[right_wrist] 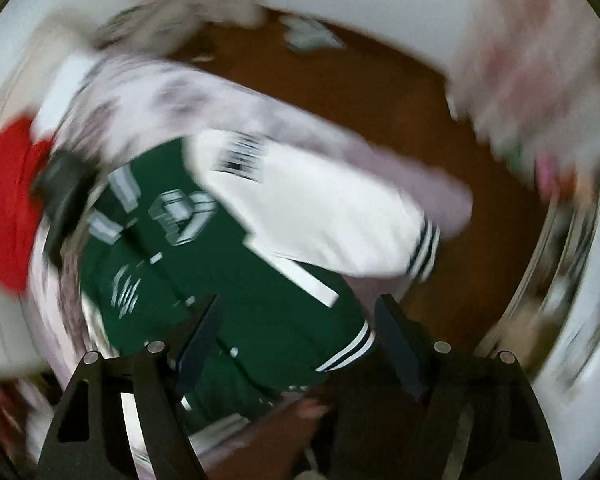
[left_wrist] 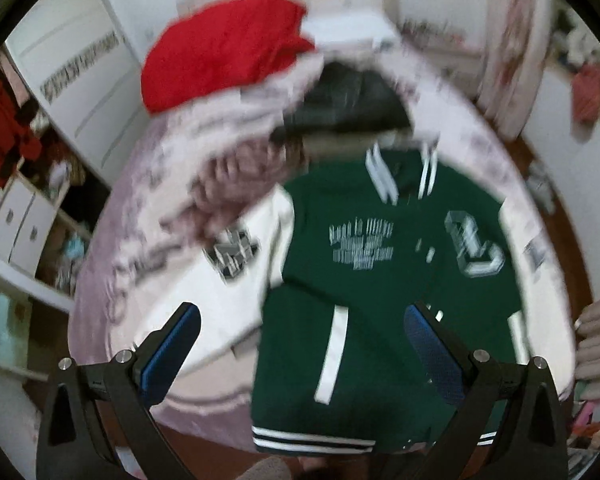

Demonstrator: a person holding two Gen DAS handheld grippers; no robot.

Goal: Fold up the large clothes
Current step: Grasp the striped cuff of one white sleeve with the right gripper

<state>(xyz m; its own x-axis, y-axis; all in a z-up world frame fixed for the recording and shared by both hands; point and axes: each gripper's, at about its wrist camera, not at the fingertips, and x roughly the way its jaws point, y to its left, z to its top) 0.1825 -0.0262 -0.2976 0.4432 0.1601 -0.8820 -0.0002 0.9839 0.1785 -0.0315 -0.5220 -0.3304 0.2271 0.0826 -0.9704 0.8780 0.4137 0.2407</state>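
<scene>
A green varsity jacket (left_wrist: 380,280) with white sleeves lies front-up on a bed (left_wrist: 112,272) covered in a pale pink patterned spread. In the left wrist view it fills the centre and lower right of the frame, collar toward the top, striped hem at the bottom edge. One white sleeve (left_wrist: 240,264) spreads toward the left of the frame. A red garment (left_wrist: 224,52) and a dark one (left_wrist: 348,100) sit heaped at the top of the frame, beyond the collar.

The left gripper (left_wrist: 300,344) hangs above the jacket's lower half, jaws spread wide with nothing between the blue pads. The right gripper (right_wrist: 300,344) hovers over the striped hem corner in the lower centre of its view, jaws also wide and empty. In that view the other white sleeve (right_wrist: 320,216) stretches toward the right of the frame, over the bed's edge, with brown floor (right_wrist: 360,92) beyond. Both views are smeared by motion blur, so fine detail is lost.

The jacket looks spread out and not yet folded. A good next step, I judge, is to pinch each sleeve near its cuff and lay it flat across the chest. Thick fabric needs a deep bite, and the sleeve near the edge could slide off.
</scene>
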